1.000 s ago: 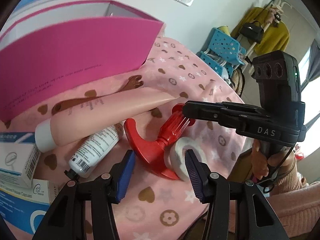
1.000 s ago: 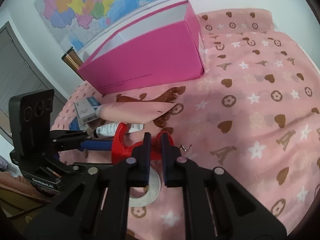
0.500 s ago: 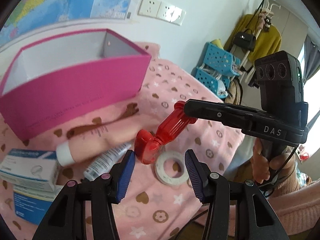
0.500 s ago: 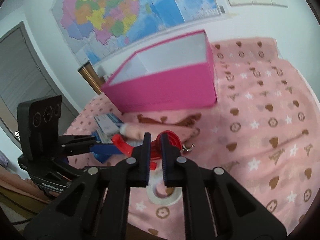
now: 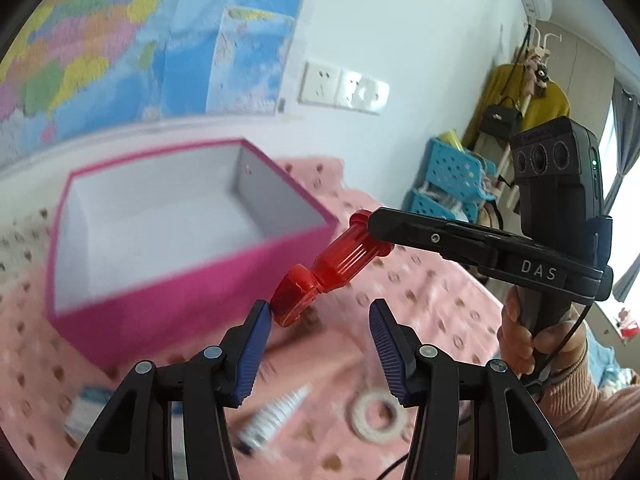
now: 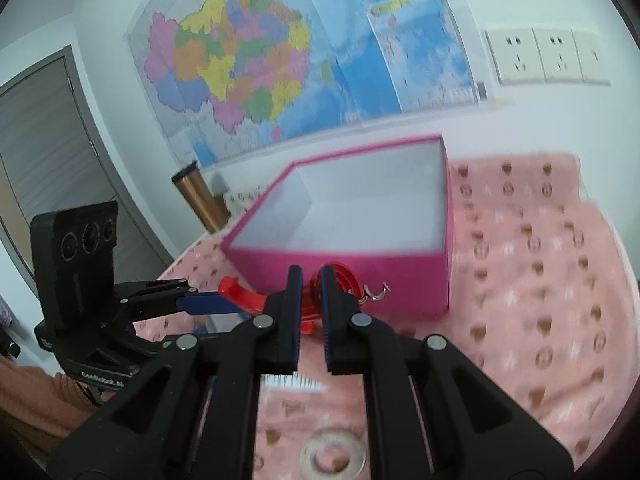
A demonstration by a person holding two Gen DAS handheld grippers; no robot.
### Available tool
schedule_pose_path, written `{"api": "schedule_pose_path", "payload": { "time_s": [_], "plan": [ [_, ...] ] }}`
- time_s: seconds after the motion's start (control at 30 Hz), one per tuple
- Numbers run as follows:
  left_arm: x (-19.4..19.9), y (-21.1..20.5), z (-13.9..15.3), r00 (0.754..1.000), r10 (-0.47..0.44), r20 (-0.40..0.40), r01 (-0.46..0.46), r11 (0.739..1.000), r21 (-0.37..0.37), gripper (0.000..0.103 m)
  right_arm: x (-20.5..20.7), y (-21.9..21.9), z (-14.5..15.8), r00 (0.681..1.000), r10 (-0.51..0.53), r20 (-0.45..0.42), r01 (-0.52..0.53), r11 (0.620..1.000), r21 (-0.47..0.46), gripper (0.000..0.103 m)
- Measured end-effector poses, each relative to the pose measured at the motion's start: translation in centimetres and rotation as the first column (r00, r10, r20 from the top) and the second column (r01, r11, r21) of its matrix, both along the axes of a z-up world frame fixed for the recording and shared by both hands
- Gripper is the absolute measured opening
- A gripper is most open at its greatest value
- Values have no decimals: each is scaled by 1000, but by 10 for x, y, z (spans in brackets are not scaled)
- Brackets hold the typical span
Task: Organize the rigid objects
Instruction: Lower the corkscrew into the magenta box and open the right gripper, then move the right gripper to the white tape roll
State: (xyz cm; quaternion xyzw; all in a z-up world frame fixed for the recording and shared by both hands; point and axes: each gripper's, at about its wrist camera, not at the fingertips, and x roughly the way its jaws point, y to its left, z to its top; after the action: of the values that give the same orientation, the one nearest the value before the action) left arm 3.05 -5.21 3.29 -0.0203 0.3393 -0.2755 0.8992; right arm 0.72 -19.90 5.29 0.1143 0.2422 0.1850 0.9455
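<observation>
A red plastic tool (image 5: 332,268) with a ribbed handle hangs in the air in front of the pink box (image 5: 192,280). My right gripper (image 6: 310,276) is shut on the ribbed handle (image 6: 340,280); it enters the left wrist view from the right (image 5: 374,226). The tool's curved red end (image 6: 240,296) lies against the tip of one blue pad of my left gripper (image 5: 320,312), whose jaws stand apart with nothing pressed between them. The box (image 6: 420,280) is open at the top, and its white inside looks bare.
On the pink patterned cloth below lie a white tape roll (image 5: 378,416), a white tube (image 5: 276,416) and a blue-and-white carton (image 5: 86,412). A bronze flask (image 6: 200,196) stands behind the box by the wall. Blue baskets (image 5: 452,176) stand beyond the table edge.
Both grippers have risen, and the red tool has come up off the cloth with the right one. The tube and tape roll stay below; the box's inside now shows.
</observation>
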Motion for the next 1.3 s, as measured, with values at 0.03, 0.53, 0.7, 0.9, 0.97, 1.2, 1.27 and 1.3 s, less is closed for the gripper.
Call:
{"api": "schedule_pose_path", "payload": {
  "time_s": [0.03, 0.53, 0.7, 0.9, 0.97, 1.2, 1.27, 1.3],
  "plan": [
    [6, 1, 4, 1000, 5, 8, -5, 1000, 0, 51, 7, -1, 5, 1000, 4, 11, -4, 1000, 3, 10],
    [107, 10, -5, 994, 67, -85, -63, 997, 47, 51, 104, -22, 8, 998, -40, -42, 41, 998, 39, 10],
    [126, 6, -24, 986, 76, -145, -66, 995, 74, 50, 123, -24, -11, 992, -61, -110, 63, 998, 12, 10],
    [125, 6, -29, 985, 104, -141, -92, 992, 91, 50, 128, -26, -17, 985, -111, -133, 108, 994, -30, 12],
    [117, 8, -25, 987, 115, -110, -105, 990, 91, 50, 122, -26, -16, 986, -115, -124, 111, 993, -41, 12],
    [79, 20, -8, 995, 102, -14, -101, 993, 54, 55, 81, -23, -8, 994, -74, -85, 70, 996, -49, 22],
    [63, 21, -5, 995, 100, 12, -100, 994, 48, 57, 69, -22, -8, 995, -63, -81, 60, 997, -44, 24],
    [55, 21, -4, 995, 96, 24, -97, 994, 51, 58, 62, -22, -9, 995, -55, -80, 52, 998, -41, 26]
  ]
}}
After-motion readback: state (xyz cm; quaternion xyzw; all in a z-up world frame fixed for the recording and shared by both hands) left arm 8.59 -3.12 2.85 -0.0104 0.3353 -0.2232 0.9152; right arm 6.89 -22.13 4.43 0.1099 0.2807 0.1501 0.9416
